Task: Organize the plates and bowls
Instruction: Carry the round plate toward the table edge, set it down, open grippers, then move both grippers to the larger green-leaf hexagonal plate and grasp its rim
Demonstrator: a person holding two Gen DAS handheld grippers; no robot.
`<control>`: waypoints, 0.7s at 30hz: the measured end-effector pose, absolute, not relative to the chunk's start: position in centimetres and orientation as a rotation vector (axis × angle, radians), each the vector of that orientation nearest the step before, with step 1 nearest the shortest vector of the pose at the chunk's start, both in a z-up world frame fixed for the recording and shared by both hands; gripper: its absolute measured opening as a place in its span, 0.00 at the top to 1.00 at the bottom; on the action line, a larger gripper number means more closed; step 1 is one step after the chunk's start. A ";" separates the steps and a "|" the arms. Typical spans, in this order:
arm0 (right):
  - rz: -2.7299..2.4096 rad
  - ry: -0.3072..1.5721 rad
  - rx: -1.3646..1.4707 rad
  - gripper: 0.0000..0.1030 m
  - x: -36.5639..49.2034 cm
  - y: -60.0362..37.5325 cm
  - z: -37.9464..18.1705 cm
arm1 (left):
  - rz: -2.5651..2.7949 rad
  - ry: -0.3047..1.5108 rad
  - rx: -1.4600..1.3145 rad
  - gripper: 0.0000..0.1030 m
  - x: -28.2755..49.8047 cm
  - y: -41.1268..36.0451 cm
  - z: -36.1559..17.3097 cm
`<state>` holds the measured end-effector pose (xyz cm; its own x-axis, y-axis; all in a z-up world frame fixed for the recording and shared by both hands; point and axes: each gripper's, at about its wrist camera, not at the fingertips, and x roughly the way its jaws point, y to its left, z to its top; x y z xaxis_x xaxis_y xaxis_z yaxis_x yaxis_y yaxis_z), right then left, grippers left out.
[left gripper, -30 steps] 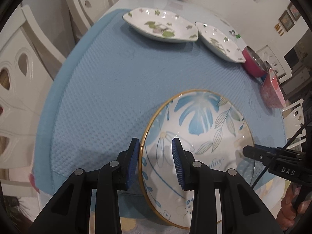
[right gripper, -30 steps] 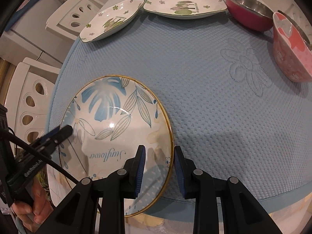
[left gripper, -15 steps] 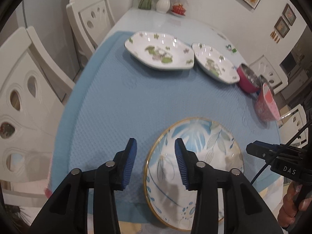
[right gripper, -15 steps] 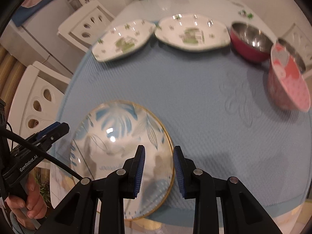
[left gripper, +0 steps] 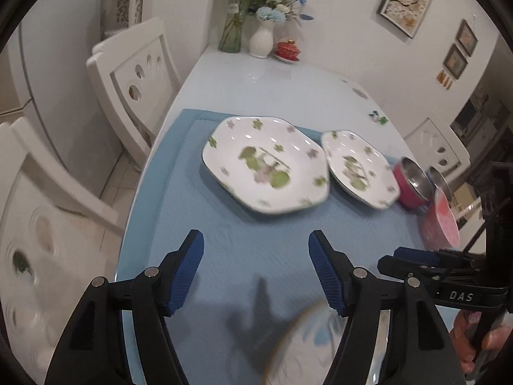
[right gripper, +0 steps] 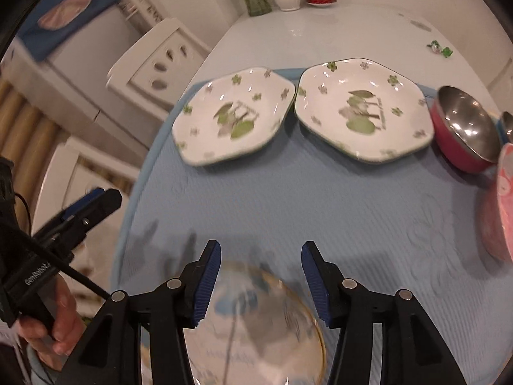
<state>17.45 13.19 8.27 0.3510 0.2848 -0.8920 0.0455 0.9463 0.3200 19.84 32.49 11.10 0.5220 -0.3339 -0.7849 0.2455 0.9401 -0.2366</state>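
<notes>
- Your left wrist view looks steeply down and forward over the blue mat (left gripper: 224, 224), from above the table's near edge; its own fingers (left gripper: 189, 272) fill the bottom.
- In it the two white plates (left gripper: 266, 163) sit toward 12 to 1 o'clock, the vase (left gripper: 261, 40) further off at 12, and a chair (left gripper: 134, 80) at 10.
- Your right wrist view looks steeply down from just beside it, facing the same way, its fingers (right gripper: 208, 282) low in the frame.
- Both views share the mat, the white plates, the red bowl (right gripper: 461, 128), the vase and the blurred round plate (right gripper: 263, 327) nearest you at 6 o'clock.
- Each view catches the other gripper: right gripper (left gripper: 413, 256) at 4 o'clock, left gripper (right gripper: 93, 205) at 9.
</notes>
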 end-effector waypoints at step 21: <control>0.123 1.286 0.536 0.51 29.3 13.1 0.7 | -0.386 1.110 -0.092 0.37 38.8 30.6 2.0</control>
<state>29.27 13.09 0.73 0.2928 0.3782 -0.8782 0.2056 0.8721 0.4441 38.79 30.55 1.97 0.3859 -0.3480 -0.8544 0.2571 0.9300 -0.2626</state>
